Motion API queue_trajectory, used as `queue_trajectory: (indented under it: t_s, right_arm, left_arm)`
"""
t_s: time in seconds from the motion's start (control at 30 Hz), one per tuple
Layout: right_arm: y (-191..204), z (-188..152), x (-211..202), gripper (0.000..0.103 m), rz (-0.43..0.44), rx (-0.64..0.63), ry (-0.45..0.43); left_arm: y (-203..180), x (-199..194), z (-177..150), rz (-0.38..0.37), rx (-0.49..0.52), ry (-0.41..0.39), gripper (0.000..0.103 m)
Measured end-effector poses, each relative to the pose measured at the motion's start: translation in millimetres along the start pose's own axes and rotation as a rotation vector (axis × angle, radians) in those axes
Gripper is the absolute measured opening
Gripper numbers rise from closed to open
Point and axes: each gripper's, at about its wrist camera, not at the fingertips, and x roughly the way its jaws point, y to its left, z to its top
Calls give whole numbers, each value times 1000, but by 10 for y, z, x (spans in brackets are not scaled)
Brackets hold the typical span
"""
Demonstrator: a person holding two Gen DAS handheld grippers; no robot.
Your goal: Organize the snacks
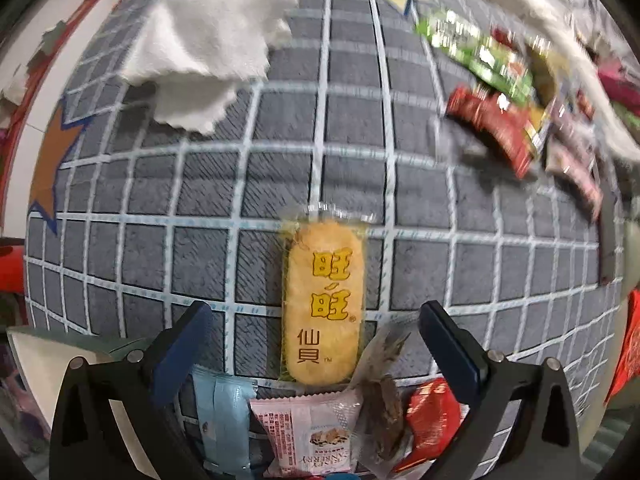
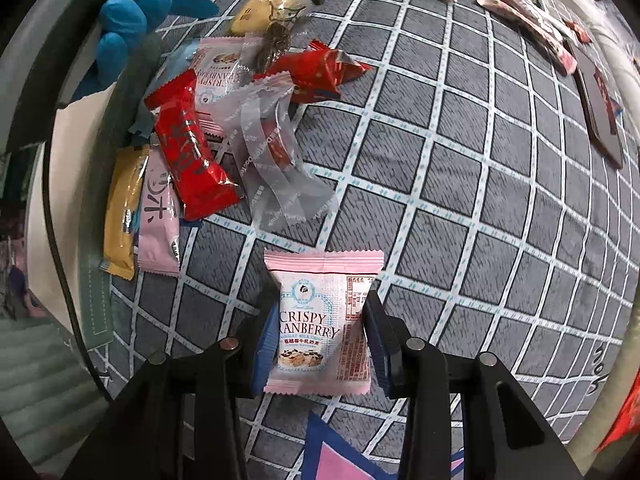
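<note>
Right wrist view: the right tool (image 2: 320, 316) is clamped on a pink-edged white "Crispy Cranberry" nougat packet (image 2: 322, 320), its blue pads pressing both side edges, the packet apparently lifted just above the grey grid-patterned mat (image 2: 460, 184). At ten o'clock lies a loose heap of snacks, among them a red foil bar (image 2: 190, 160), a clear crinkled wrapper (image 2: 276, 168) and a second pink cranberry packet (image 2: 216, 68); a blue-gloved hand (image 2: 128, 36) shows at eleven. More wrappers line the two o'clock edge.

Left wrist view: the left tool (image 1: 316, 328) stands wide apart and empty, straddling an oval golden rice cracker in clear wrap (image 1: 323, 300) at twelve o'clock. A white crumpled cloth (image 1: 208, 40) lies at eleven.

The risk, I judge, is slippage: the pads pinch only slick, air-filled film, so the packet may squirm out or twist.
</note>
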Motion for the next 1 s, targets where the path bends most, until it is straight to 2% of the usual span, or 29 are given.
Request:
queue_trajectory:
  t_s: [0.17,0.2,0.3,0.33,0.37,0.4,0.5,0.57,0.6,0.8,0.83,0.87,0.93,1.0]
  right_arm:
    - [-259,-192,-237,42,47,25,-13]
    - [-306,-214,-290,42,55,31,-18]
    - [-501,-281,-478,42,66,54,-30]
    - [-550,-309,-510,36,70,65,-34]
    - [-605,-332,-553,35,75,74,-34]
    - [-675,-360,-590,35,84,86,-34]
    - [-760,-391,-692,35,93,114,-44]
    - [-878,-426,-765,23,104,126,-50]
    - [-850,-377,-731,23,118,141,-52]
    - [-1304,-421,-722,25,222,263,-18]
    - [-1338,-417,-720,29,222,265,-11]
    - [-1334,-443,-720,49,211,263,-6]
    - [-1277,-465,-738,75,173,244,-12]
    - [-1124,-421,-755,75,157,225,-37]
  left_arm:
    - [25,135,33,20,-33,-13,102]
    - [18,140,34,27,-24,-39,101]
    - [43,45,47,23,-29,-68,83]
    - [29,-9,57,22,-26,-77,72]
    - [20,-44,76,20,-19,-85,55]
    - [9,-73,84,17,-8,-96,42]
    - [23,-117,125,-34,9,-86,39]
    - [11,-204,48,-45,7,-98,37]
    - [13,-255,3,-47,15,-109,37]
    - [-25,-629,-209,-88,64,-197,36]
    - [-28,-672,-243,-101,63,-209,36]
    - [-26,-701,-265,-111,62,-212,36]
    - [-46,-771,-321,-132,68,-214,36]
    - [-20,-780,-405,-137,74,-210,36]
